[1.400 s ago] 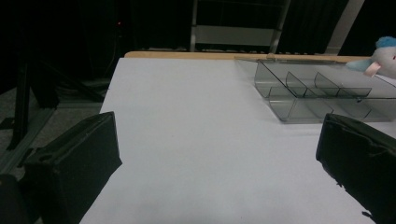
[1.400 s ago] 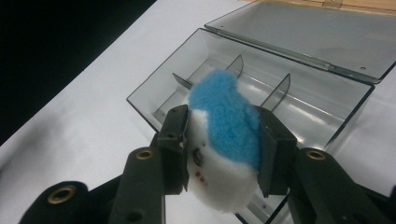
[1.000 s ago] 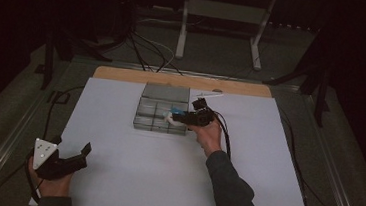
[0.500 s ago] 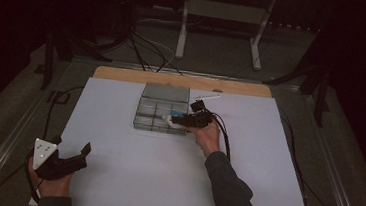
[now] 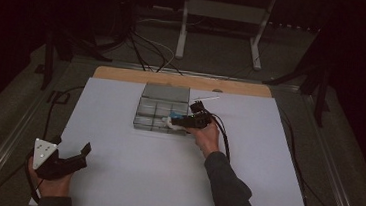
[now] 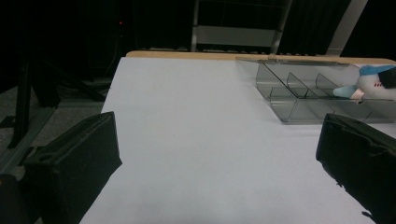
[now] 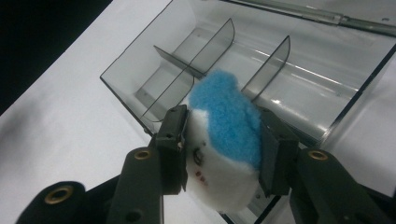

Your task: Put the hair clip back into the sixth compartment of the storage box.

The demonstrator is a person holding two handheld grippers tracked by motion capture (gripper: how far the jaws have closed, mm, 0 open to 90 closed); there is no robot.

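Plush toy (image 7: 224,140): fuzzy, blue top, white belly | right gripper (image 7: 223,154): clamped on it | left gripper (image 6: 219,172): wide apart

Your left gripper (image 6: 219,172) holds its two black jaws wide apart, with nothing between them, above the white table (image 6: 196,121). At the far right you see the clear divided box (image 6: 303,93), and a blue and white plush toy (image 6: 369,84) hangs over its right end.
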